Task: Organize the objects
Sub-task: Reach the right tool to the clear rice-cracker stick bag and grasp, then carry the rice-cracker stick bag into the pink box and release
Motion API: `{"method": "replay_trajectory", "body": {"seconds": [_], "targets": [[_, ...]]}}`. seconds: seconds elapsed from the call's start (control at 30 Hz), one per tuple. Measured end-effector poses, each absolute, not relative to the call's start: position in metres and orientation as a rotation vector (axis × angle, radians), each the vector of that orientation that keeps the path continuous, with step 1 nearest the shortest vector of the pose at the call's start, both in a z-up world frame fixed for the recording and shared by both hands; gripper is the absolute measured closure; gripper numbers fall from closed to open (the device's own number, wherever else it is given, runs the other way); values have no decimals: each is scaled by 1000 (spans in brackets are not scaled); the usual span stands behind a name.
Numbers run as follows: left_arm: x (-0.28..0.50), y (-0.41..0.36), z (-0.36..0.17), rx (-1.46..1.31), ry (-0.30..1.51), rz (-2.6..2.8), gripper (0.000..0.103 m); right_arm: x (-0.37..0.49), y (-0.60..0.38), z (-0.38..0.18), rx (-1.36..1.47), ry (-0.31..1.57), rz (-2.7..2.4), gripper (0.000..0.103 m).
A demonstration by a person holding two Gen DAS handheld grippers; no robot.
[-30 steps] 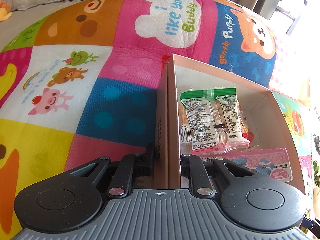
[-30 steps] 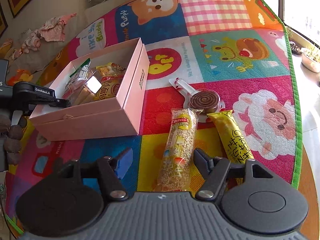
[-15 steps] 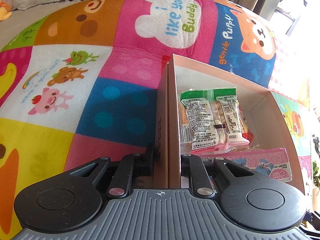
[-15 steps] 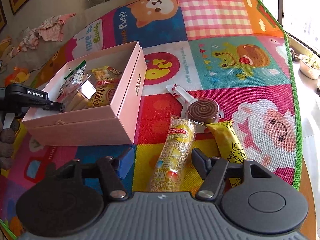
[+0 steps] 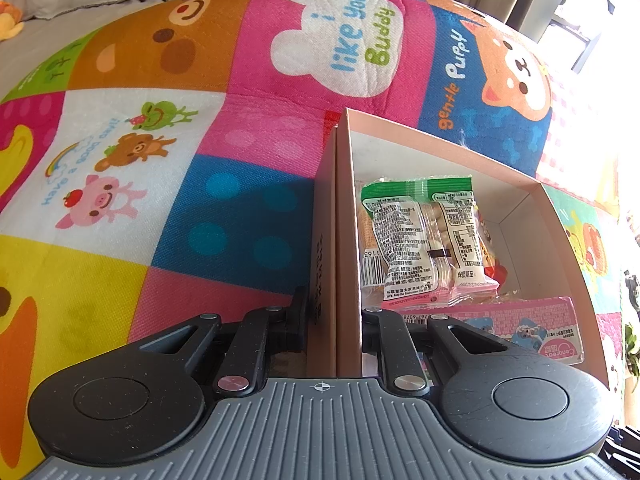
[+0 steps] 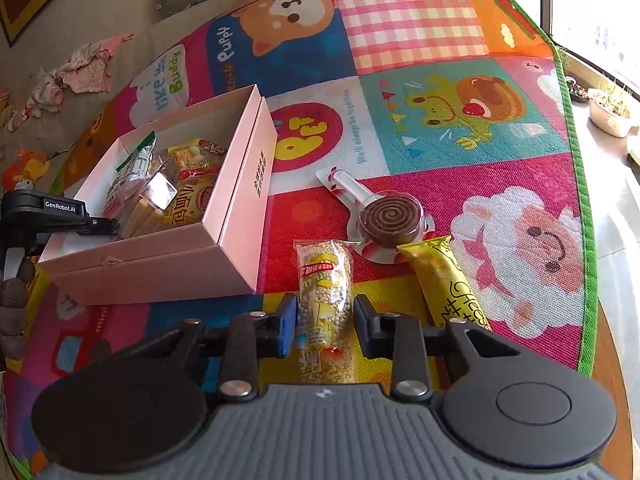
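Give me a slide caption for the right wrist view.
Right tool open astride a clear long puffed-grain snack packet on the colourful play mat, beside the pink cardboard box.

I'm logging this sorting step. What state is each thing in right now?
Pink box: open, holding snacks.
Left gripper: shut on the box wall.
Right gripper: open, astride the grain snack.
Grain snack: flat on mat.
Yellow cheese snack: flat on mat.
Spiral lollipop: wrapped, on mat.

Matt pink card box point(image 6: 240, 216), glossy plastic wrappers point(image 5: 420, 240), woven-textured mat point(image 6: 420, 32)
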State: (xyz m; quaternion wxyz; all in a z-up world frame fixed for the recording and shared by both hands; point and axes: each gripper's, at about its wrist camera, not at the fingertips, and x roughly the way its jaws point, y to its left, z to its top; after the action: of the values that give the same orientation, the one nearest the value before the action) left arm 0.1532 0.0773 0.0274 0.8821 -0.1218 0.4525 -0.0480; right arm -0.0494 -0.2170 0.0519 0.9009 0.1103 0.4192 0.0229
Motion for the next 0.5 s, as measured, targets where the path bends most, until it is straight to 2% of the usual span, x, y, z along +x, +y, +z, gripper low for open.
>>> {"method": "replay_trajectory", "body": {"seconds": [0.5], "targets": [[152, 78, 27, -257, 941, -93, 85, -62, -216, 57, 221, 902, 116, 75]]}}
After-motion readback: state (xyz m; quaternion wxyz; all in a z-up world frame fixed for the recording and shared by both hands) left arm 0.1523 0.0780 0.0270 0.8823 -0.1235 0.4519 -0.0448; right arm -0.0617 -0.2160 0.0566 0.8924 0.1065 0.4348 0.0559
